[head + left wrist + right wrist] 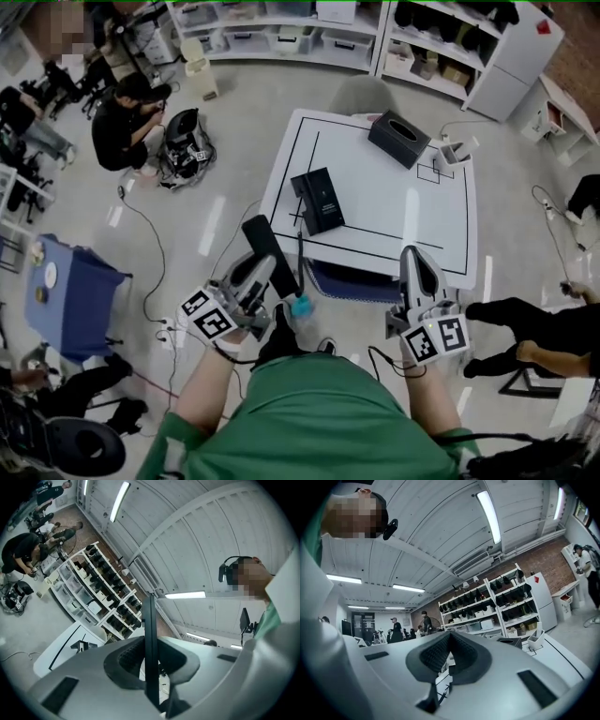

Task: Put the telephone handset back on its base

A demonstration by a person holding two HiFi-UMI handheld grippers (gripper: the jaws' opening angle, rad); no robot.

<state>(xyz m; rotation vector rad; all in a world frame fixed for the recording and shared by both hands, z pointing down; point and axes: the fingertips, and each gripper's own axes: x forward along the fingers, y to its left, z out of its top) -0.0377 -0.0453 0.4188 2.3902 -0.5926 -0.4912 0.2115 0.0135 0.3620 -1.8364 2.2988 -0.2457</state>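
Just off the table (394,220) edge, handset (270,251) gripped in left jaws; right jaws together, empty.

No words, brand names or numbers can be read anywhere. The only signs are black-and-white square code patterns on the cubes of the left gripper (267,270) and right gripper (411,253), both on the near side of the white table (375,211); beyond that table's far right corner, a white cabinet (520,52) carries a small red mark, too small to read.
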